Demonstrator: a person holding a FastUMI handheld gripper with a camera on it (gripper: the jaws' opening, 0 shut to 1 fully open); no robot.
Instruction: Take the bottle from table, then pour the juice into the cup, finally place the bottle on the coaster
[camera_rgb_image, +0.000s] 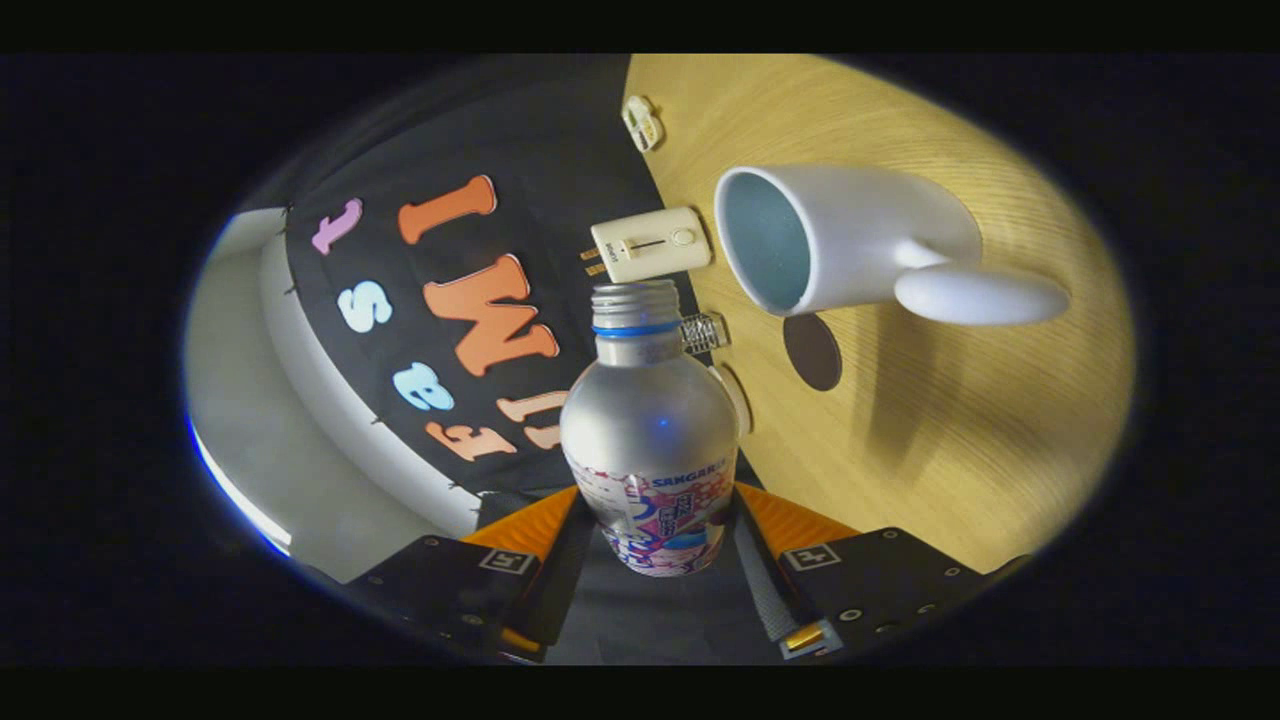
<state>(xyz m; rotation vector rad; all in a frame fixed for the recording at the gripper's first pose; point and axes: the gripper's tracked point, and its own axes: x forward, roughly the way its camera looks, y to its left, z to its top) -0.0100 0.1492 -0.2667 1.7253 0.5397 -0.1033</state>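
We see the tongs (655, 545) clamped on the bottle (650, 440), both fingers pressing its lower labelled body. The view is rolled sideways, so the bottle is tipped relative to the counter (900, 440), with its open threaded neck pointing toward the cup (830, 240). The bottle is matte silver metal, rounded at the shoulder, with a blue ring under the thread and no cap on it.

The cup is white and smooth, with a bluish inside and a thick handle; it stands on the counter just beyond the bottle's mouth and apart from it. A dark round coaster (812, 352) lies flat by the cup's base, between cup and bottle.

Near the cup sit a cream plug-like box (652, 243), a small white clip (642, 122) farther off, and a small metal piece (705, 332) right behind the bottle's neck. The counter is light wood grain, and it lies bare past the cup's handle.
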